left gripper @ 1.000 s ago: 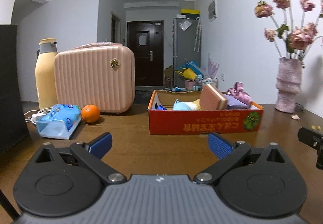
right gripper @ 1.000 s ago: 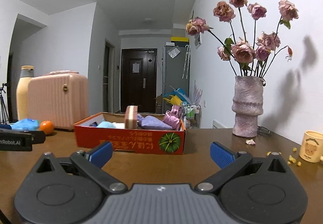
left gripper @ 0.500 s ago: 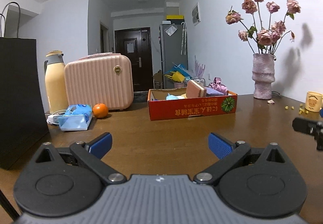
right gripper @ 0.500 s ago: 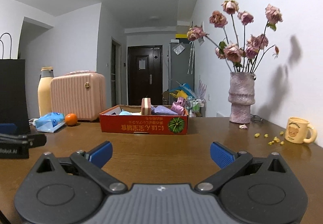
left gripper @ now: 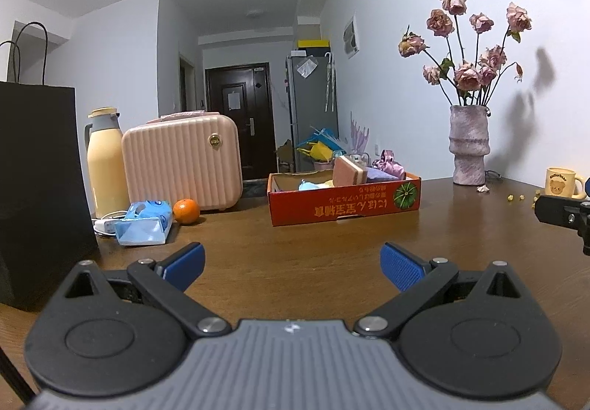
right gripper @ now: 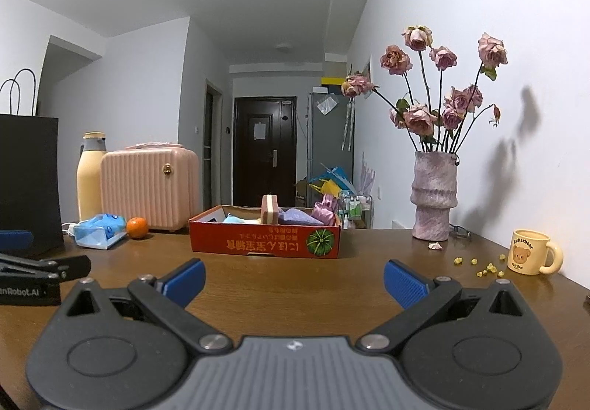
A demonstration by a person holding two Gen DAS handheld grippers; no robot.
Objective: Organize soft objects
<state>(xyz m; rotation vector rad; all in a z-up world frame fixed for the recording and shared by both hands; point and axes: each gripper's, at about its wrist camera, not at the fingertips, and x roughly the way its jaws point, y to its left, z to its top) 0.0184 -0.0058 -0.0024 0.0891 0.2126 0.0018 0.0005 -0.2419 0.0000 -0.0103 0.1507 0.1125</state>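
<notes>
A wide brown wooden table (left gripper: 313, 262) fills both views, and most of it in front of the grippers is bare. Along its far side stand a black paper bag (left gripper: 37, 188), a pink ribbed case (left gripper: 180, 162), a cream flask (left gripper: 105, 166) and a vase of dried roses (right gripper: 433, 203). None of these looks like part of the sorting.

The red cardboard box (left gripper: 344, 205) sits well back from both grippers, near the middle of the far edge. It already holds the soft things: a pink and cream sponge (left gripper: 348, 172) standing on edge, a purple cloth (right gripper: 298, 217), a shiny pink bundle (left gripper: 389, 166) and something pale blue (left gripper: 309, 185) low against the box wall. By that, the gathering seems largely or wholly done.

Outside the box, the one soft-looking item is the blue tissue pack (left gripper: 143, 223) beside the orange (left gripper: 186, 211), left of the box; whether it counts as part of the task I cannot tell. A bear mug (right gripper: 529, 252) and yellow crumbs (right gripper: 483, 264) lie at the right.

The left gripper (left gripper: 291, 262) hangs low over the table with its jaws spread wide and nothing between them. The right gripper (right gripper: 293, 275) is likewise wide and holds nothing
</notes>
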